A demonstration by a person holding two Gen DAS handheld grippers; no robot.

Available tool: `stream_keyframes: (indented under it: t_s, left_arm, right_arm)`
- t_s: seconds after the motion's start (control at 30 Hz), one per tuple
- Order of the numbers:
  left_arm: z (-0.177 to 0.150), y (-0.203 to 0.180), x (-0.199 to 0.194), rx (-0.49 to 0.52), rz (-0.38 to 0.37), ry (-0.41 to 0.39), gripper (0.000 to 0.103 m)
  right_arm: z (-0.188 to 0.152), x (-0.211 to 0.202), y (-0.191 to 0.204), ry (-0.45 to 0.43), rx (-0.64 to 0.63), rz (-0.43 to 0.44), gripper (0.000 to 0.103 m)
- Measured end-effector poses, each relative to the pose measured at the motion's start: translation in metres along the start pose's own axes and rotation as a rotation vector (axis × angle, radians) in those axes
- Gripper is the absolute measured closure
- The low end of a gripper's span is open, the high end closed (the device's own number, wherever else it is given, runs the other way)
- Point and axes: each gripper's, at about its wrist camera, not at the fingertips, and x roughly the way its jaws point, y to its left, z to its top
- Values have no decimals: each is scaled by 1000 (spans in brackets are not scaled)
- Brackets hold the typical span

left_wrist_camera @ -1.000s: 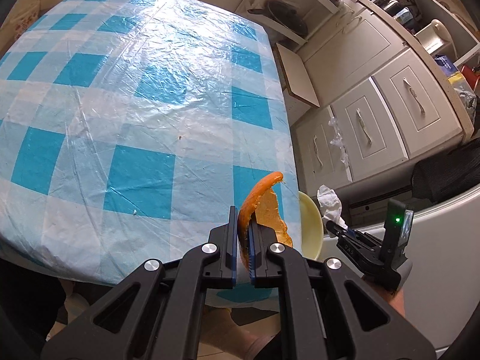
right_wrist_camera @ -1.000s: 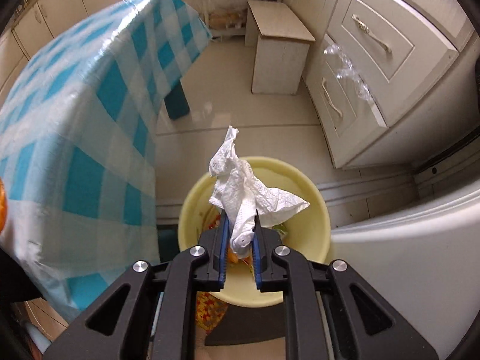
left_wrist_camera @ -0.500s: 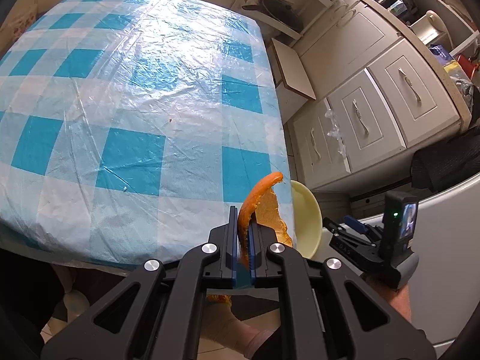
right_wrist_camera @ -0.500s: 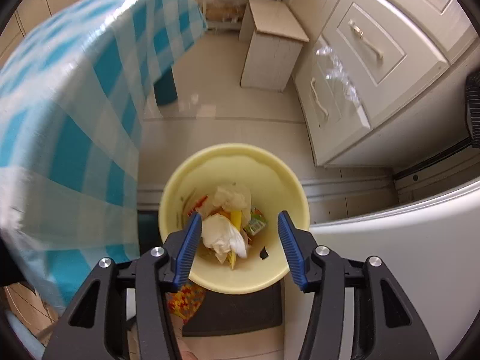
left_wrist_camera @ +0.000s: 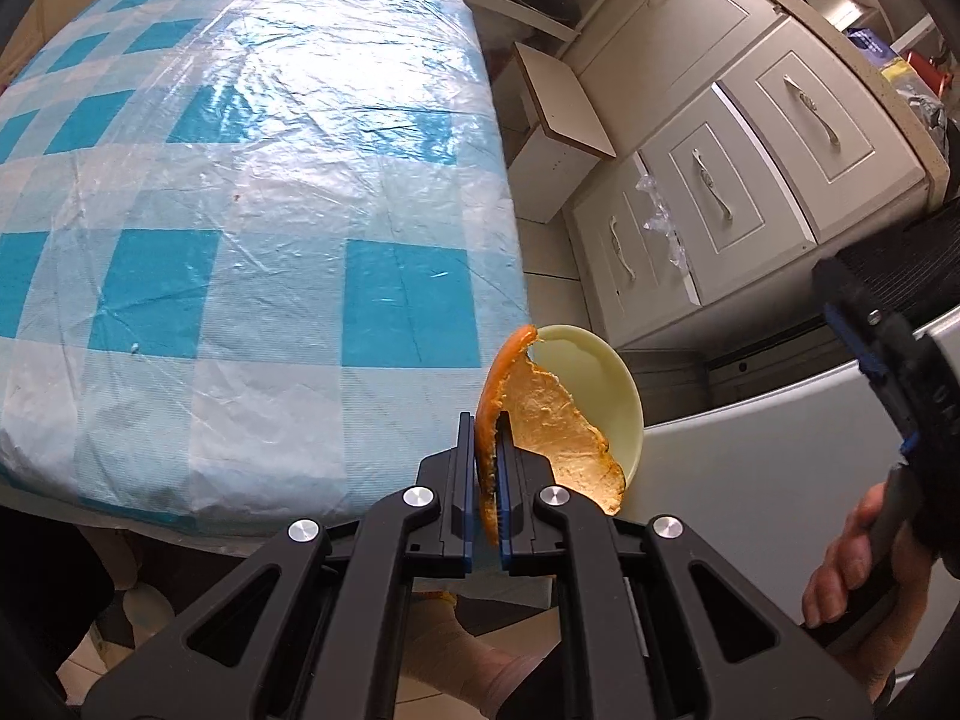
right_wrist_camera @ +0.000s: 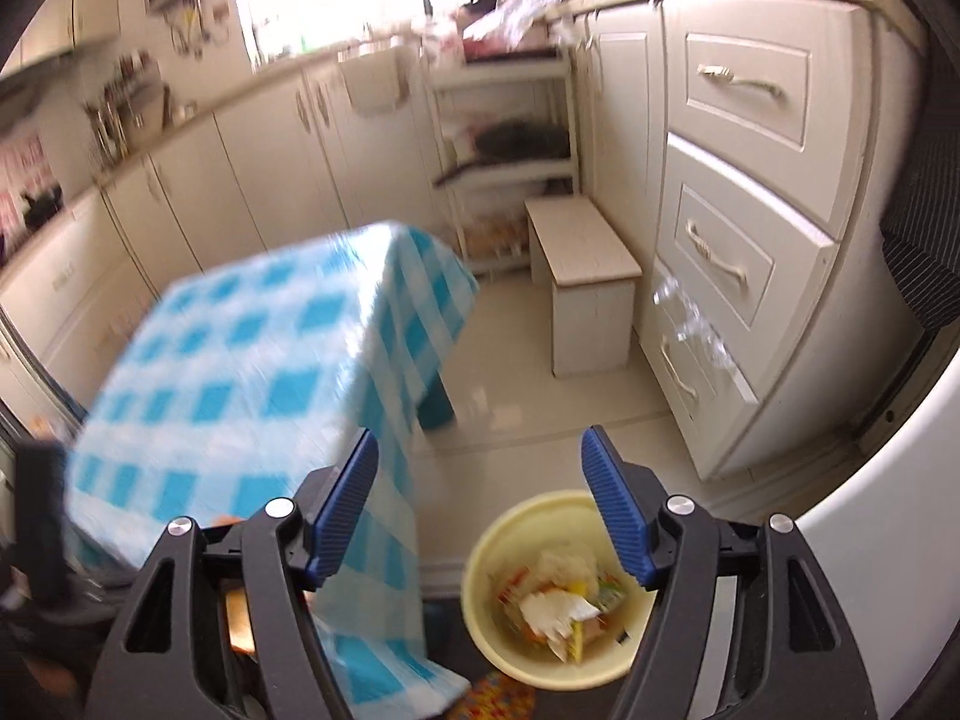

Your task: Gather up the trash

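Observation:
My left gripper (left_wrist_camera: pixel 487 423) is shut on a curved piece of orange peel (left_wrist_camera: pixel 543 414), held above the table's near right corner. Just beyond the peel, on the floor, stands the pale yellow trash bin (left_wrist_camera: pixel 606 369). In the right wrist view, that bin (right_wrist_camera: pixel 487 546) sits low between my fingers, holding a crumpled white tissue (right_wrist_camera: pixel 555 606) and several wrappers. My right gripper (right_wrist_camera: pixel 478 444) hangs well above it, its jaws opening with nothing between them. That gripper (left_wrist_camera: pixel 882 360) and the hand (left_wrist_camera: pixel 852 564) holding it also show at the right of the left wrist view.
A table under a blue-and-white checked plastic cloth (left_wrist_camera: pixel 240 210) fills the left. A small white stool (right_wrist_camera: pixel 591 276) stands by the cream drawers (right_wrist_camera: pixel 738 264). A white appliance (right_wrist_camera: pixel 888 570) flanks the bin on the right. A dark mat lies under the bin.
The right gripper let go of the white tissue, which dropped into the bin, then opened wide, rose and tilted upward. The left gripper carried the peel toward the table's right edge.

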Motion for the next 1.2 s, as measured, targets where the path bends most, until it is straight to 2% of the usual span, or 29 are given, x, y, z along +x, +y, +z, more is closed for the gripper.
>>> stream_keyframes:
  t_s: [0.2,0.4,0.53,0.63,0.7,0.77,0.9,1.03,1.2]
  left_arm:
    - [-7,-46,24,85,-5,34,97]
    - [-9,-88,47,143,-15,43,97]
    - [4,-124,92,187,14,101,96]
    - [7,-139,112,193,35,138,83]
    - [5,-145,106,208,28,123,64]
    - [2,-148,91,237,38,80,49]
    - [-3,-127,54,242,65,8,42]
    - [-2,-83,21,159,85,-31,38]
    - [10,-21,-31,59,154,-91,32]
  right_arm:
    - [20,-29,-17,-120,116,62,33]
    - [28,-39,-28,-145,184,87,33]
    - [30,-45,-33,-160,198,87,33]
    - [33,-46,-37,-169,216,81,33]
    - [35,-44,-38,-171,226,83,32]
    - [37,-44,-34,-178,223,84,32]
    - [42,-46,-21,-200,210,95,29]
    - [47,-50,1,-240,166,92,21]
    - [52,-49,31,-238,112,85,15]
